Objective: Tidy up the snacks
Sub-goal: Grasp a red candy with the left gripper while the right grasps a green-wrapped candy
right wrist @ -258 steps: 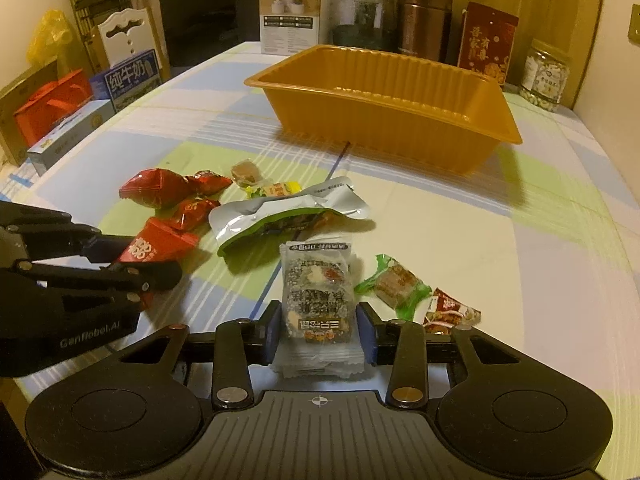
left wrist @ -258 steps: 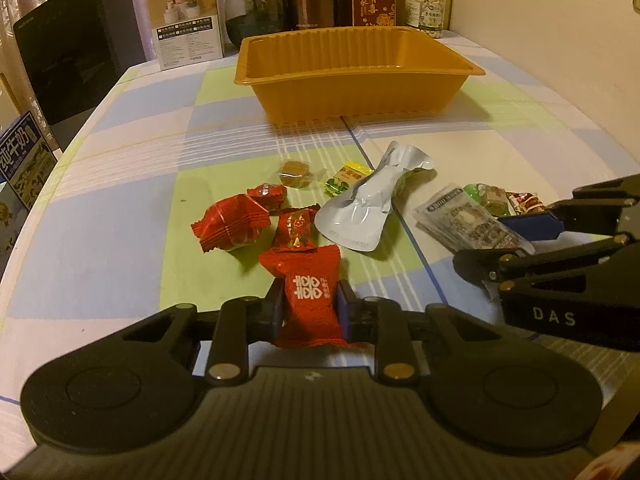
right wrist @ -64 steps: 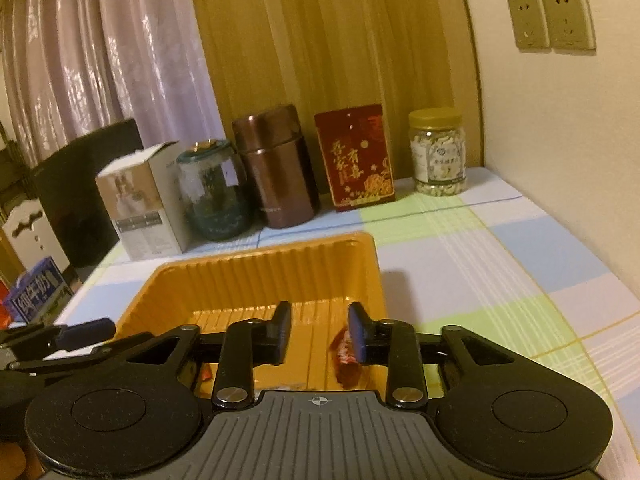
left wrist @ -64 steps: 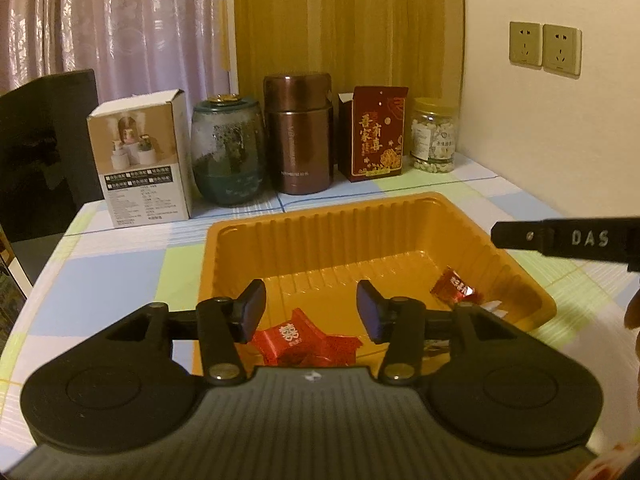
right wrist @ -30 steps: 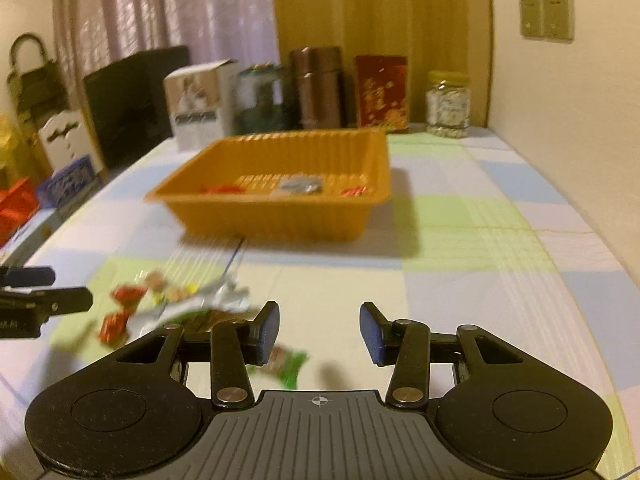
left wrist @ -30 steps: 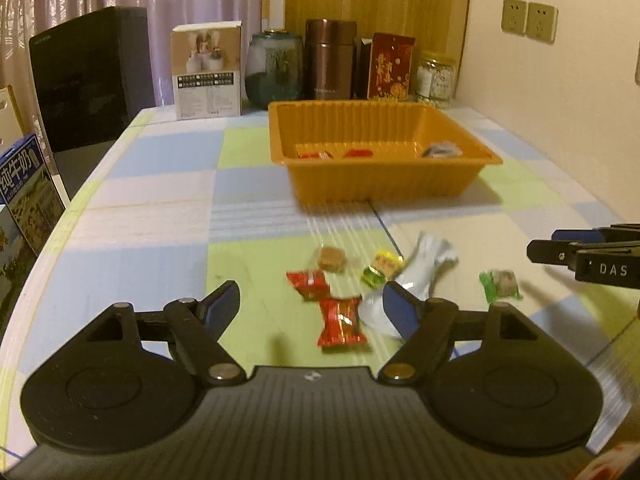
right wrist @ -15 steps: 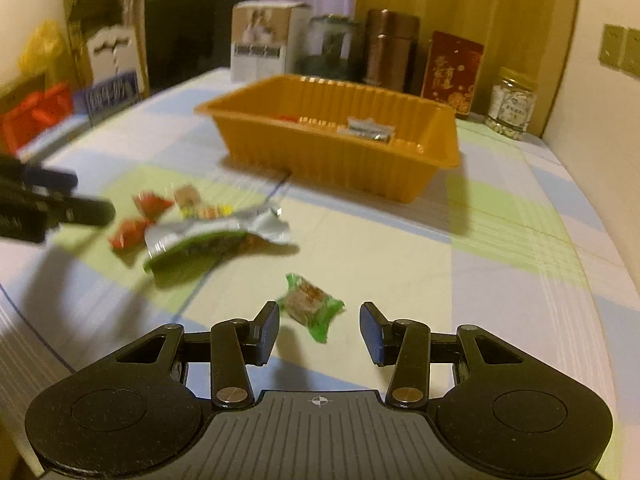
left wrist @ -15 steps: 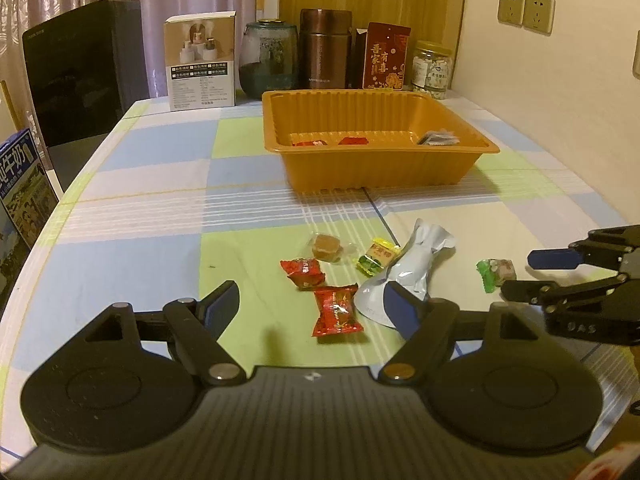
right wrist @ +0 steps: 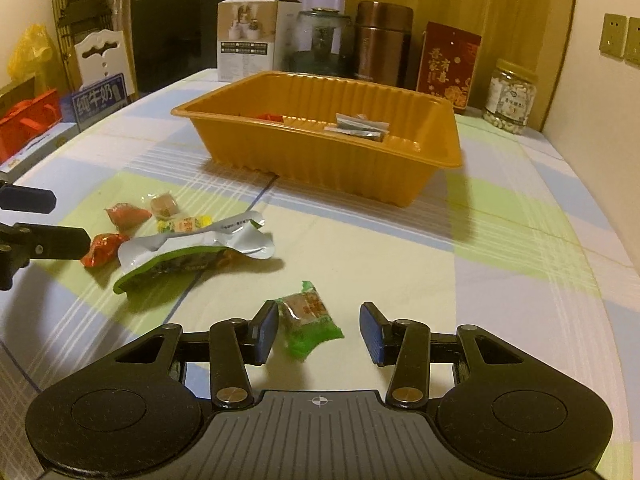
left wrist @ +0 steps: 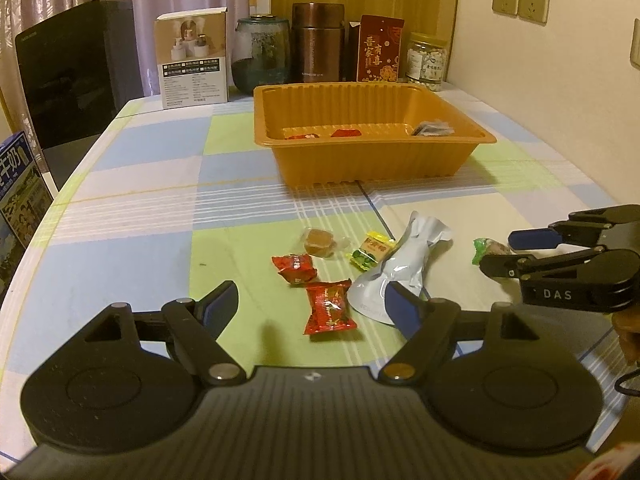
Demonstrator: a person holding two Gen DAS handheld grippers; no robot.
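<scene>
An orange tray [left wrist: 476, 138] [right wrist: 420, 168] holds two red packets [left wrist: 346, 133] and a dark packet [right wrist: 356, 125]. Loose snacks lie in front of it on the tablecloth. My left gripper [left wrist: 312, 306] is open, with a red candy [left wrist: 329, 309] between its fingers on the table. Beyond lie another red candy [left wrist: 295, 268], a brown candy [left wrist: 319, 237], a yellow candy [left wrist: 370, 250] and a silver pouch [left wrist: 396, 266] [right wrist: 192, 250]. My right gripper [right wrist: 319, 330] is open around a green-wrapped snack [right wrist: 306, 316].
A white box [left wrist: 194, 68], glass jar [left wrist: 262, 54], brown canister [left wrist: 318, 42], red packet [left wrist: 378, 49] and a jar of nuts [left wrist: 426, 60] line the far table edge. A black chair [left wrist: 76, 68] stands at far left. A wall is on the right.
Both grippers left the tray, swung back over the table and came down low. The left now straddles the red candy, the right the green-wrapped snack.
</scene>
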